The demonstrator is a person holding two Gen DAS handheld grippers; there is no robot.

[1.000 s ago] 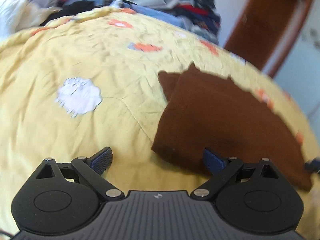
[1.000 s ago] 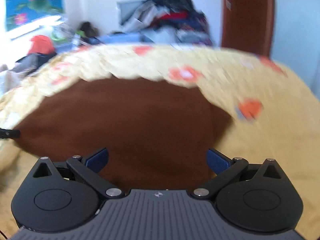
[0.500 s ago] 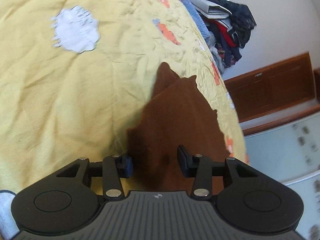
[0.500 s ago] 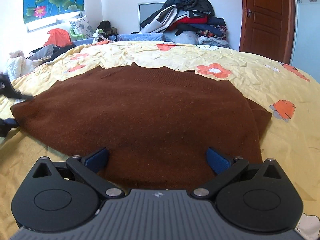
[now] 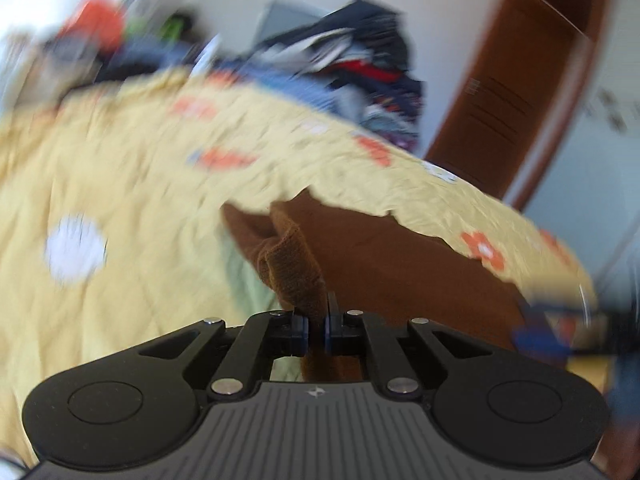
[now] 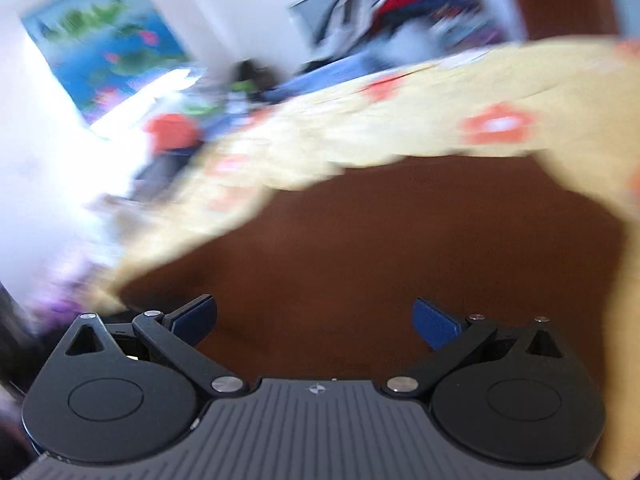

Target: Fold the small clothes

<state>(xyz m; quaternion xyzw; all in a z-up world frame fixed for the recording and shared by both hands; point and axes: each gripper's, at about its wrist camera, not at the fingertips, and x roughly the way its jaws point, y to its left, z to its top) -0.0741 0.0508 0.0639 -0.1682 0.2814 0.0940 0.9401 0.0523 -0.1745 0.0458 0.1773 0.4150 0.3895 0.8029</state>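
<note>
A brown knitted garment (image 5: 400, 264) lies spread on a yellow flowered bedsheet (image 5: 120, 168). My left gripper (image 5: 317, 320) is shut on the garment's near left corner, and the pinched edge stands up in a fold above the sheet. In the right wrist view the same brown garment (image 6: 380, 248) fills the middle. My right gripper (image 6: 316, 320) is open and empty, its blue pads low over the garment's near edge. The right gripper also shows blurred at the far right of the left wrist view (image 5: 544, 336). Both views are motion blurred.
A pile of mixed clothes (image 5: 352, 64) is heaped at the far side of the bed. A brown wooden door (image 5: 512, 92) stands at the back right. A blue flower poster (image 6: 104, 48) hangs on the left wall, with orange cloth (image 6: 172, 132) below it.
My left gripper has closed on the garment's left corner and raised it off the sheet. My right gripper has stayed open and swung, tilting its view.
</note>
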